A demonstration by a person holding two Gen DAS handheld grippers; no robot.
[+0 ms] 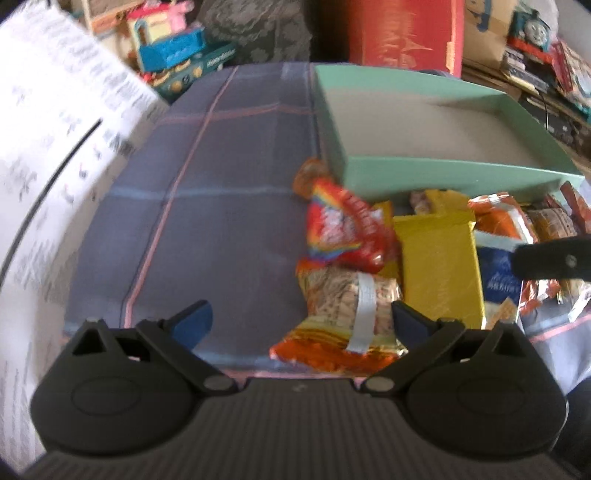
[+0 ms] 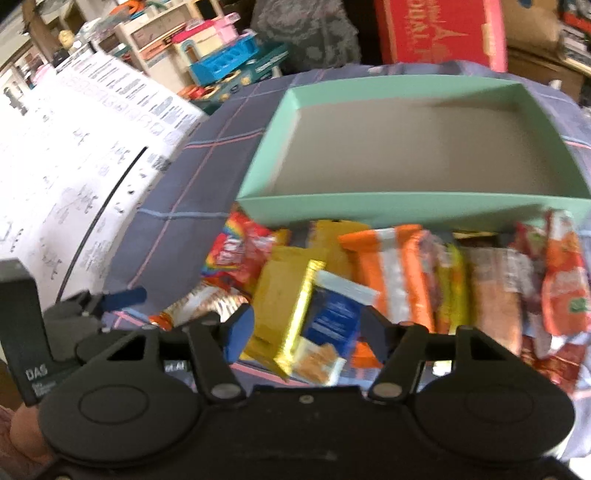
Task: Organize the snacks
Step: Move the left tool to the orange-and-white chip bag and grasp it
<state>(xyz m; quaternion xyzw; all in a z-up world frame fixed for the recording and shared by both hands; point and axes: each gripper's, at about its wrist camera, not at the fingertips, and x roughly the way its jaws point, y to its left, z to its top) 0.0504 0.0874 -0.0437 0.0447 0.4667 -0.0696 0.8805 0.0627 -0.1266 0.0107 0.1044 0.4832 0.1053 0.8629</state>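
Observation:
A pile of snack packets lies on the checked cloth (image 1: 184, 221) in front of an empty mint-green box (image 1: 443, 173) (image 2: 406, 210). My left gripper (image 1: 301, 319) is open just above the cloth, its right finger beside an orange noodle packet (image 1: 343, 306). A red rainbow packet (image 1: 343, 229) lies beyond it. My right gripper (image 2: 306, 328) hangs over the pile with a yellow box (image 2: 280, 295) and a blue packet (image 2: 336, 314) between its fingers. I see no firm squeeze on them. An orange-and-white packet (image 2: 399, 273) lies to the right.
A large white printed sheet (image 1: 55, 166) (image 2: 74, 166) borders the cloth on the left. A red carton (image 2: 439, 33), toys (image 1: 170, 51) and cardboard boxes crowd the far side. Bare cloth stretches left of the pile.

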